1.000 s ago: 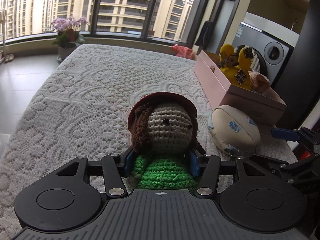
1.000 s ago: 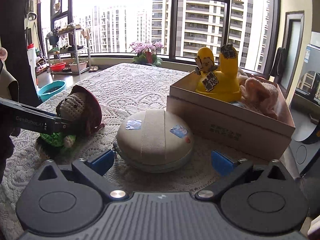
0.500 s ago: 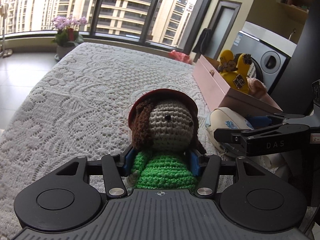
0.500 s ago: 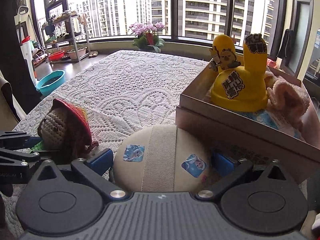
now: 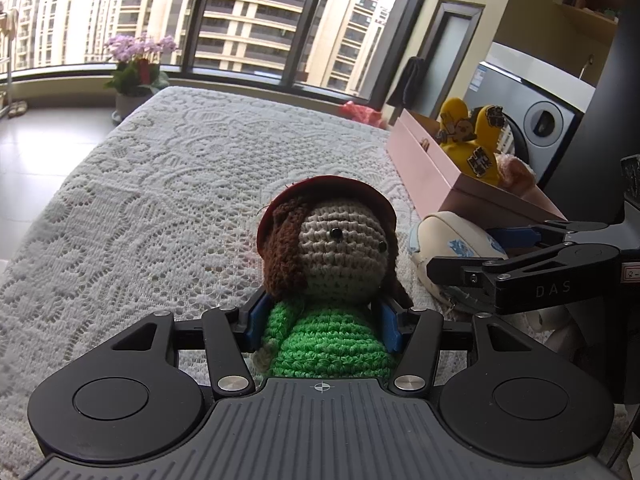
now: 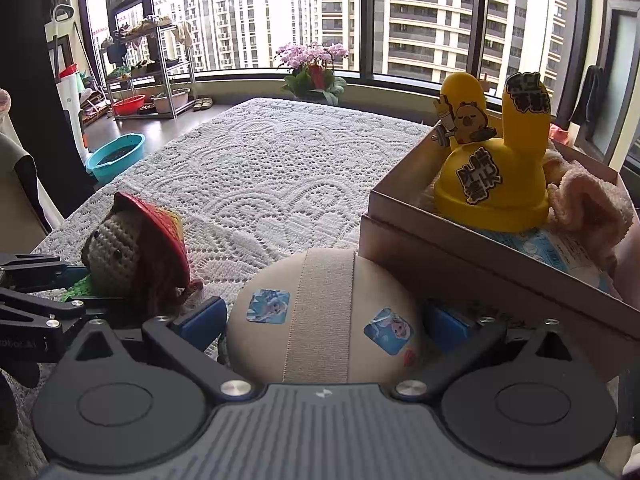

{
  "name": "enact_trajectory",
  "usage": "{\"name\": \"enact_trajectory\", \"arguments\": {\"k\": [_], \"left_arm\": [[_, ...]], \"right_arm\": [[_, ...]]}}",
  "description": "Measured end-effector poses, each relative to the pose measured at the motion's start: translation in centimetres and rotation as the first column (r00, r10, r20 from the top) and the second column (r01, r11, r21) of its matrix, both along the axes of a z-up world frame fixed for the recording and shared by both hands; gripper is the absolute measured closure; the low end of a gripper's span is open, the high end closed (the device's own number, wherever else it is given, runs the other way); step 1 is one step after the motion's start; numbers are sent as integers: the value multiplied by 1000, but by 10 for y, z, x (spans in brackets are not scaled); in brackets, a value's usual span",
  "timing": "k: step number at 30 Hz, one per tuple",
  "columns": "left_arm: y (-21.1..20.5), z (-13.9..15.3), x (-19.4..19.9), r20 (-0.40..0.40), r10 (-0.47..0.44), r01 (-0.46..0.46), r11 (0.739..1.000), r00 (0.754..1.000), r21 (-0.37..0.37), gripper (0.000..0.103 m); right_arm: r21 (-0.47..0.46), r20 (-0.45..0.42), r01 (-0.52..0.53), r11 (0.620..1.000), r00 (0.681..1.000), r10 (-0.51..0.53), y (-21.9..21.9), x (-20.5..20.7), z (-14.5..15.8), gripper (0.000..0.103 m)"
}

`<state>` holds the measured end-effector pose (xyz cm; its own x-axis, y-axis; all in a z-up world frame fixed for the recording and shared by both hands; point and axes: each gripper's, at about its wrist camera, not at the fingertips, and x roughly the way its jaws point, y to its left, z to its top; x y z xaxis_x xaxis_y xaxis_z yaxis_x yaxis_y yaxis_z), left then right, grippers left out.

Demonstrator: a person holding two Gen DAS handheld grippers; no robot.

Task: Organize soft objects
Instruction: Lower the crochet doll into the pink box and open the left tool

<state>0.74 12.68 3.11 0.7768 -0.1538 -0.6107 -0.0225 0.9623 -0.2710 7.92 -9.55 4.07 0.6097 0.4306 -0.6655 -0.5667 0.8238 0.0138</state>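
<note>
My left gripper is shut on the green body of a crochet doll with a red hat and brown hair, low over the lace cloth. The doll also shows in the right wrist view. My right gripper straddles a beige round soft pouch with two blue stickers; its blue pads sit at both sides of it, close to its sides. The pouch lies against the front wall of the pink box and shows in the left wrist view.
The box holds a yellow two-eared toy and a pink fluffy plush. A white lace cloth covers the table. A potted orchid stands by the window. A washing machine is behind the box.
My right gripper has moved forward over the beige pouch until its pads flank it. The left gripper has kept its hold on the doll and lifted it slightly.
</note>
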Motion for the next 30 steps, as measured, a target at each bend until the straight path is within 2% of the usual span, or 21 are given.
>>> {"name": "enact_trajectory", "arguments": {"k": [7,14,17,22,27,30], "left_arm": [[-3,-2,-2,9,5,-5,1000,1000,11,44],[3,-1,0,-5,5,-5,1000,1000,-27,44],[-3,-1,0,3,-16,16,1000,1000,24,46],[-6,2,-6,20,-9,9,1000,1000,13,48],[-29,17,-14,64,-111,112,994,992,1,49],[-51,39,-1,116,-174,176,984,978,-6,48]], "right_arm": [[16,21,-9,1000,1000,9,-4,-7,3,1],[42,145,-9,999,989,3,-34,-58,22,2],[46,158,22,999,987,-29,-54,-73,25,2],[39,167,105,994,980,-110,-91,-95,19,2],[60,201,140,988,968,-149,-117,-111,17,2],[86,231,138,987,961,-154,-124,-115,19,2]]}}
